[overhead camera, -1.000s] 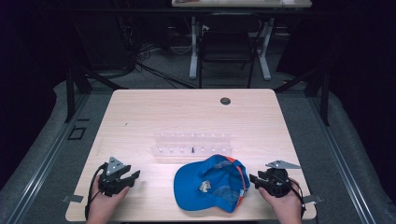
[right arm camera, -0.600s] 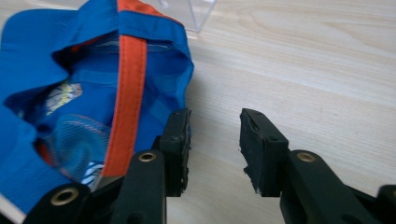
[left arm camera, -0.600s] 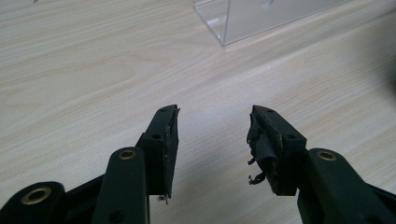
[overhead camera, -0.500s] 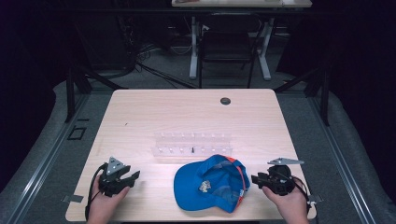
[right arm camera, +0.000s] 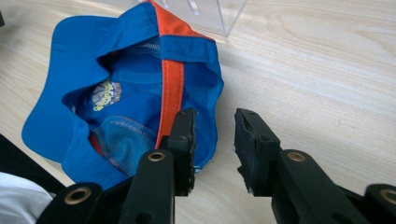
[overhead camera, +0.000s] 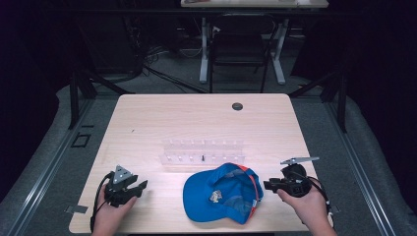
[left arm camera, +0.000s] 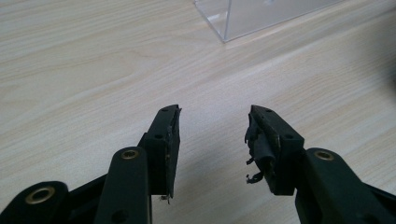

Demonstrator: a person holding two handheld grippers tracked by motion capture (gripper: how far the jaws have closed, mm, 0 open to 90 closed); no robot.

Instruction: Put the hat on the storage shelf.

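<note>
High view: right tongs [overhead camera: 268, 185] closing, jaws half apart just beside blue cloth cap [overhead camera: 223, 192], not gripping | left tongs [overhead camera: 139, 187] resting wide on pale wooden worktop [overhead camera: 196, 118]

Crumpled blue-and-orange cap [overhead camera: 223, 193] near table's front edge

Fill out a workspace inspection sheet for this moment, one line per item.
Surface: pale wood table, round dark grommet near the far edge.
Job's things: blue cap with orange trim, lying at the near edge.
Clutter: clear acrylic rack behind the cap.
Grippers: left hand-held gripper open over bare wood; right hand-held gripper jaws have just been closing, apart beside the cap's edge, nothing between them.
Cables: one trails from each gripper.
Surroundings: dark floor, chair beyond.
</note>
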